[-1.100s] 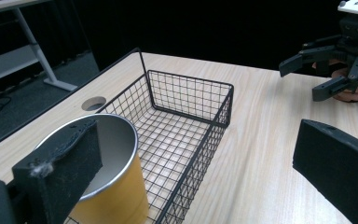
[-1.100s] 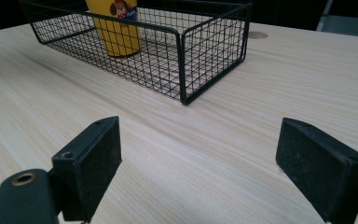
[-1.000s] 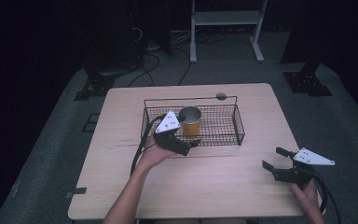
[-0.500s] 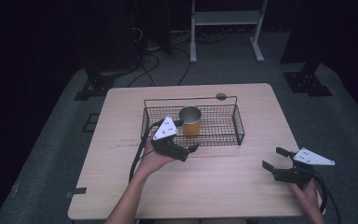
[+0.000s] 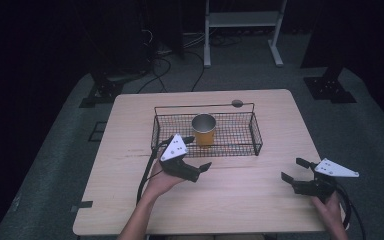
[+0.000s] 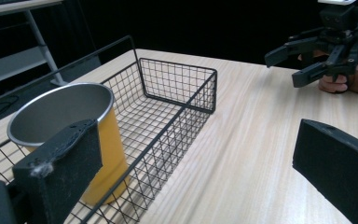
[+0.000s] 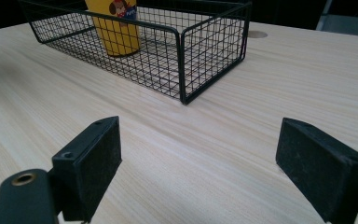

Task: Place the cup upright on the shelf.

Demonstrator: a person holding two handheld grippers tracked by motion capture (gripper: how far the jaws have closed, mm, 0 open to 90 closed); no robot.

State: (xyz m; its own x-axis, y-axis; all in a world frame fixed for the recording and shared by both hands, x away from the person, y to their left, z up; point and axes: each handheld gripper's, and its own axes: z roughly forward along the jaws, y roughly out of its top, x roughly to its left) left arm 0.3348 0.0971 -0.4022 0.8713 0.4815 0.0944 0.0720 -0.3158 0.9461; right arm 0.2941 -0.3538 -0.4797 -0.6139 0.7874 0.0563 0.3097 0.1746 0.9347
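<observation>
Wooden table [image 5: 240, 200] — yellow cup [image 5: 203, 130] upright in wire basket [image 5: 240, 142]; both jaws wide open, empty.

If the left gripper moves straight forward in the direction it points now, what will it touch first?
Probably bare table. The left gripper is open and points past the near wall of the wire basket, with the yellow cup off to one side. Farther along that line is the right gripper, though depth is uncertain.
</observation>
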